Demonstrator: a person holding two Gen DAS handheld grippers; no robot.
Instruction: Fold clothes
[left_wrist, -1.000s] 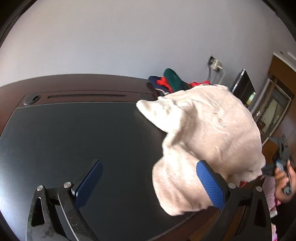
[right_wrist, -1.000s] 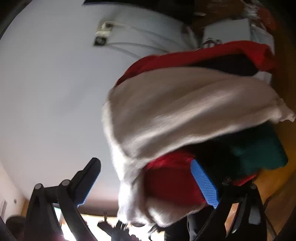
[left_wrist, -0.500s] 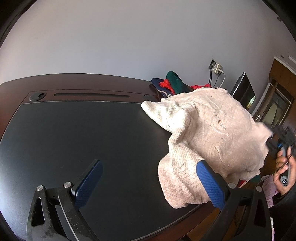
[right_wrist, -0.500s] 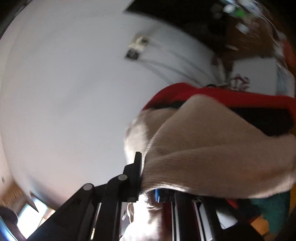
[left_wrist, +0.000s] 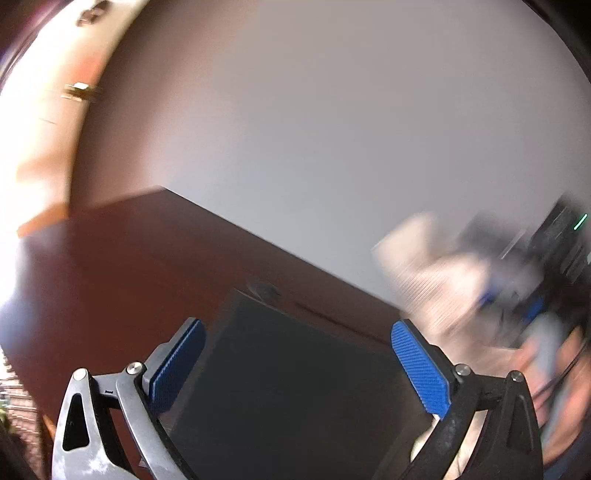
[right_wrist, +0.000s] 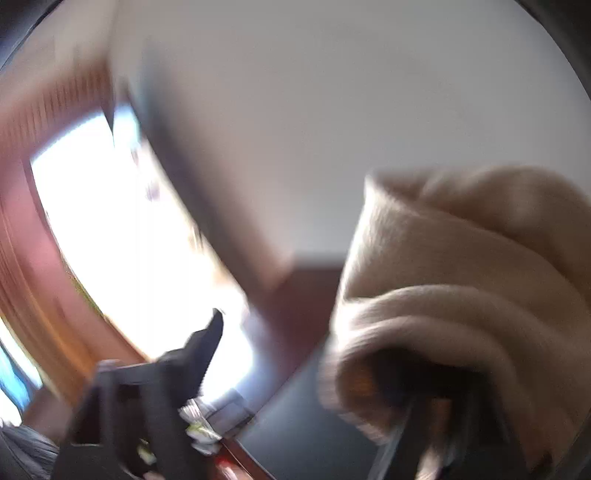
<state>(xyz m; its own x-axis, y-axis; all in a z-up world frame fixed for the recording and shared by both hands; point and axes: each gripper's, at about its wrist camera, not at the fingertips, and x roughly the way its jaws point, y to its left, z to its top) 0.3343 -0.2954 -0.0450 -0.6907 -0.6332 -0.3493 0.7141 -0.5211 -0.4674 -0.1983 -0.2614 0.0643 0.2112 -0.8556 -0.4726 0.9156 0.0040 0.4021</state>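
Change since earlier frames: both views have swung leftward; the left wrist view, which half a second ago framed the garment spread on the mat, now shows mostly wall and the bench's far left corner, and the garment has lifted off the mat.
Left tool (left_wrist: 295, 365): blue ribbed pads spread wide apart, nothing between them, held over the mat.
Right tool (right_wrist: 314, 373): one dark finger visible at lower left, the other hidden under knit fabric; blur prevents telling whether it pinches the cloth or stands apart.
Cream knitted garment (right_wrist: 461, 280): bunched in thick folds at the right of the right wrist view, draped over that tool's far finger; in the left wrist view it is a smeared pale shape (left_wrist: 436, 273) at right, above the bench edge.
Dark reddish-brown wooden bench (left_wrist: 110, 266): tilted in frame, its corner meeting the wall.
Black rectangular mat (left_wrist: 295, 398): lies on the bench, below the left tool.
Plain pale grey wall (left_wrist: 314, 129): fills the upper part of both views.
Person's hand (left_wrist: 554, 376): blurred, at far right of the left wrist view, gripping a dark handle.
Bright window (right_wrist: 110, 236): overexposed, with an orange-brown frame, left side of the right wrist view.
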